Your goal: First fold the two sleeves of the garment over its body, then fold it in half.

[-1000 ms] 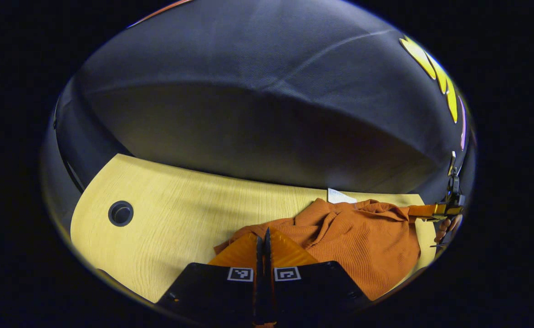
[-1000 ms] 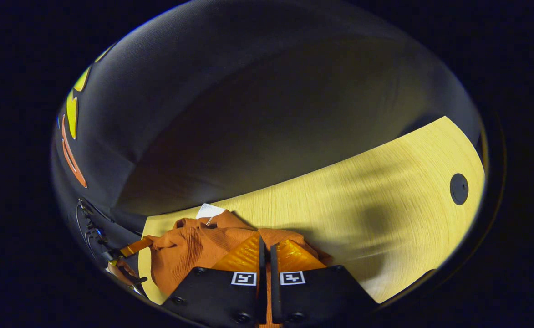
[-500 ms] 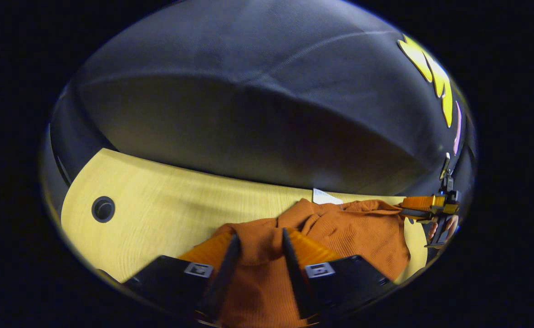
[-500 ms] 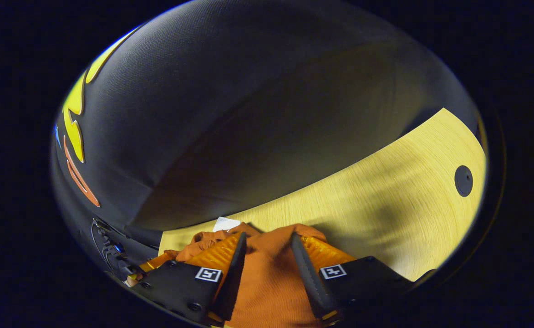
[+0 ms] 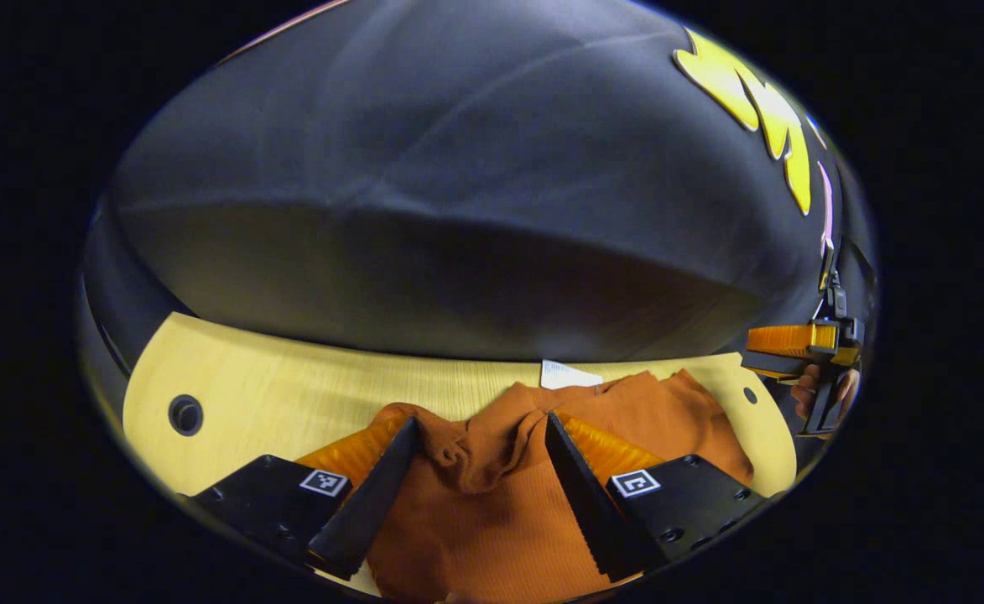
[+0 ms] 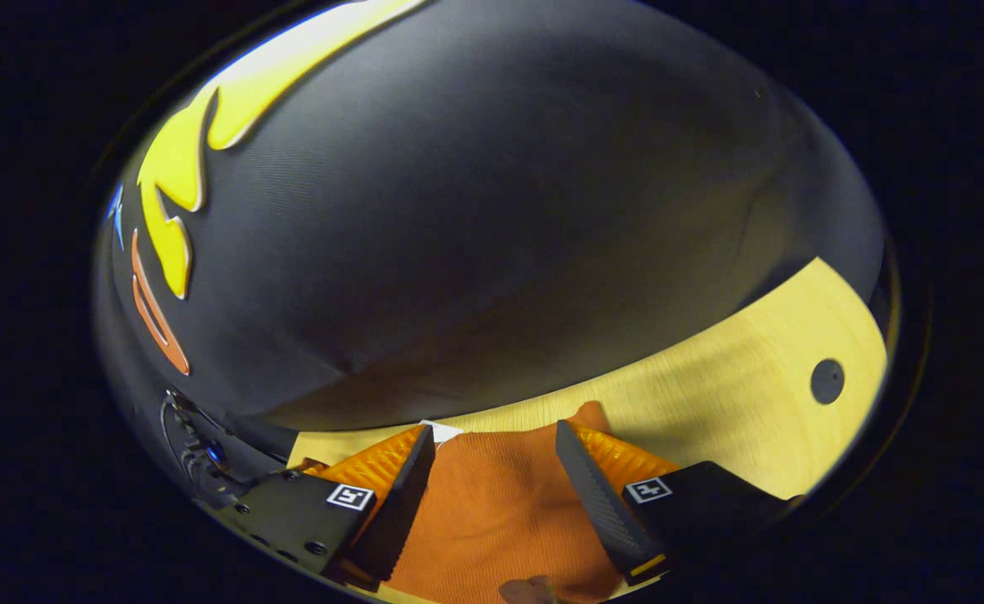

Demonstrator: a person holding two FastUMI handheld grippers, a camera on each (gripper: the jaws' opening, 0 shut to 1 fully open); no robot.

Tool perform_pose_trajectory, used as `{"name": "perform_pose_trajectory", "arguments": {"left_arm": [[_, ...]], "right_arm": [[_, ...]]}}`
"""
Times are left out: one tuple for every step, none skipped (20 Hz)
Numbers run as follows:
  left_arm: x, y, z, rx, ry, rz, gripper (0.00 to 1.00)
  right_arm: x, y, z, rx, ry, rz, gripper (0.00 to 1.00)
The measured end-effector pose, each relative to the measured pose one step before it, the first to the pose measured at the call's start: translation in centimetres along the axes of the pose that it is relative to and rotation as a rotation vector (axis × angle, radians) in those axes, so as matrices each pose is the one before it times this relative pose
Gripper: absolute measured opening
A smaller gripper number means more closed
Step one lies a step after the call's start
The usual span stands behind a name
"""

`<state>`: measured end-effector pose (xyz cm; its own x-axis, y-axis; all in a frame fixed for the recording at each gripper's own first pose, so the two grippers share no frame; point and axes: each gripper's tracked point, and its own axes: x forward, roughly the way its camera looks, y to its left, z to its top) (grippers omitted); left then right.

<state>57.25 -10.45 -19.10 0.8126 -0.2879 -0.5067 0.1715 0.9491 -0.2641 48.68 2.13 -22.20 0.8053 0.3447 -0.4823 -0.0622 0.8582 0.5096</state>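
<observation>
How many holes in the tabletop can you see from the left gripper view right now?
2. A big hole sits near the table's left end; a small hole sits near its right end, beside the sweater. The sweater may hide others.

Brightness: dim booth in both views; the wooden table (image 5: 290, 394) is the brightest surface, lit from above.
Wall: the black cloth (image 5: 458, 193) takes a soft sheen in the upper middle of the left gripper view and darkens toward the table edge.
Shadows: a broad soft shadow lies on the table (image 6: 710, 394) at right centre of the right gripper view, just past the orange garment (image 6: 492, 512).
Garment: the knit (image 5: 492, 512) is evenly lit, its ribbing sharp at lower centre.
Distortion: strong fisheye bending; table edges curve and things at the rim are squeezed.
Focus: the other gripper (image 5: 802, 348) at the far right edge looks small and slightly soft.
</observation>
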Motion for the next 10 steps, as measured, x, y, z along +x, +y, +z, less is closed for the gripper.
{"name": "perform_pose_trajectory", "arguments": {"left_arm": [[-1.195, 0.2, 0.906, -0.00984, -0.01734, 0.01845, 0.98], [-1.695, 0.175, 1.186, -0.01036, -0.02115, 0.0215, 0.98], [-1.786, 0.353, 1.426, -0.00685, -0.03197, 0.0272, 0.99], [-1.794, 0.308, 1.906, -0.00622, -0.04715, 0.02687, 0.99], [-1.957, 0.23, 2.094, -0.00846, -0.04904, 0.02643, 0.99], [-2.132, 0.12, 1.671, -0.01075, -0.04448, 0.0195, 0.99], [-2.04, -0.049, 1.596, 0.00095, -0.04401, 0.00958, 0.99], [-2.112, 0.179, 1.347, 0.0189, -0.04769, 0.01086, 0.99], [-1.838, 0.087, 1.021, 0.03646, -0.03731, 0.0121, 0.99], [-2.26, -0.047, 0.621, 0.05026, -0.01898, 0.01454, 0.99]], "right_arm": [[-1.318, 0.984, 1.049, -0.036, -0.02408, 0.00329, 0.89], [-1.419, 1.031, 0.955, -0.03206, -0.02217, 0.00248, 0.95], [-1.482, 1.074, 0.754, -0.03443, -0.01314, 0.00489, 0.95], [-1.681, 0.834, 0.729, -0.03749, -0.02093, 0.00273, 0.95], [-1.742, 0.732, 0.834, -0.03115, -0.02239, -0.00377, 0.95], [-1.619, 1.089, 0.719, -0.02166, -0.01638, 0.00507, 0.94], [-1.735, 0.749, 0.517, -0.02149, -0.02078, 0.00251, 0.97], [-1.924, 0.521, 0.821, -0.0229, -0.03298, -0.00791, 0.97], [-2.289, 0.271, 0.894, -0.02359, -0.0373, -0.01425, 0.97], [-2.027, 0.446, 0.781, -0.02055, -0.04262, -0.00993, 0.98]]}}
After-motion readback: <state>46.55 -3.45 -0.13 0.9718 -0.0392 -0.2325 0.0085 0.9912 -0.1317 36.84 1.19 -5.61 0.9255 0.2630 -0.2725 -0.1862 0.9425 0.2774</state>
